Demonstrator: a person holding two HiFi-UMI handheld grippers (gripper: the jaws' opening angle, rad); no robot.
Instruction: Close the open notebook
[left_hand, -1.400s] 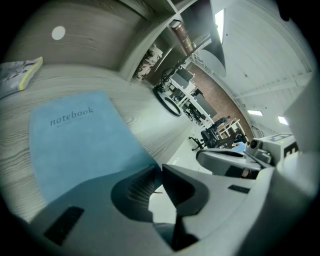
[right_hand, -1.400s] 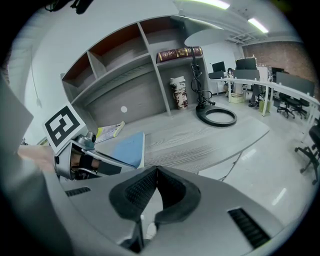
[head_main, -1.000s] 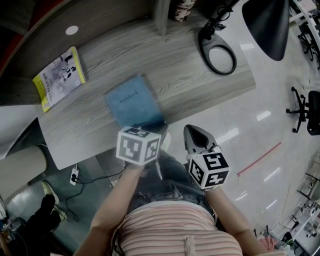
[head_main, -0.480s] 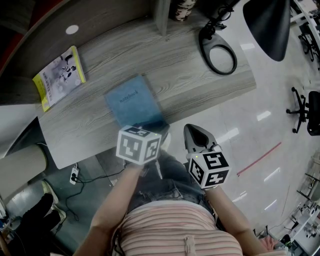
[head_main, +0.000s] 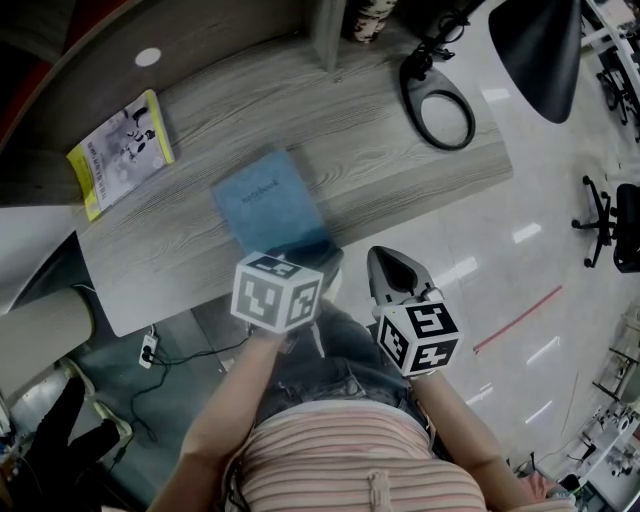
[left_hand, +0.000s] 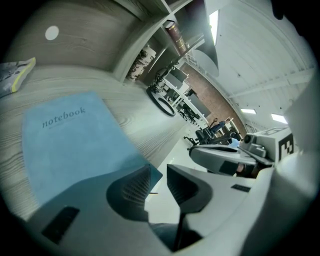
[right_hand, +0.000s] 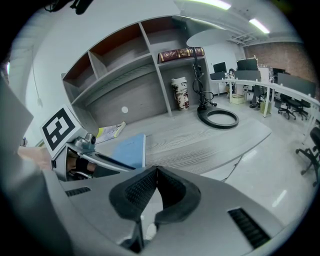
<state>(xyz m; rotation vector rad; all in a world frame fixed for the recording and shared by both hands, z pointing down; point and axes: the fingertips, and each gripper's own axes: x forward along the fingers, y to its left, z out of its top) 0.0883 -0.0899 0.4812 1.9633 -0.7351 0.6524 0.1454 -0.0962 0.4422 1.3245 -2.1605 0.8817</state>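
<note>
Although listed as open, shut flat on the grey wood-grain surface (head_main: 400, 170): blue notebook (head_main: 268, 205), cover up, printed word "notebook" legible in the left gripper view (left_hand: 70, 145). Placed near the front edge, near corner close to that edge. Visible edge-on in the right gripper view as well (right_hand: 127, 150).

Left gripper (head_main: 322, 272) held low in front of the striped top, just off the front edge of the surface. Jaws parted (left_hand: 157, 175), a clear gap between the ribbed pads, only floor in that gap, nothing held. Near corner of the notebook showing just behind one jaw tip; touching or not, cannot tell.

Right gripper (head_main: 393, 268) beside it, off the surface, over the floor. Jaws brought together (right_hand: 156, 172), pads meeting at the tips, nothing between them.

Elsewhere on the surface: yellow-edged booklet (head_main: 120, 150) toward the far left corner, well apart from the notebook; black ring-shaped lamp base (head_main: 437, 105) toward the far right. Above, at the back, a shelf unit with a brown book (right_hand: 180, 53) lying flat on a shelf. Dark lamp shade (head_main: 535, 45) at the upper right of the head view.
</note>
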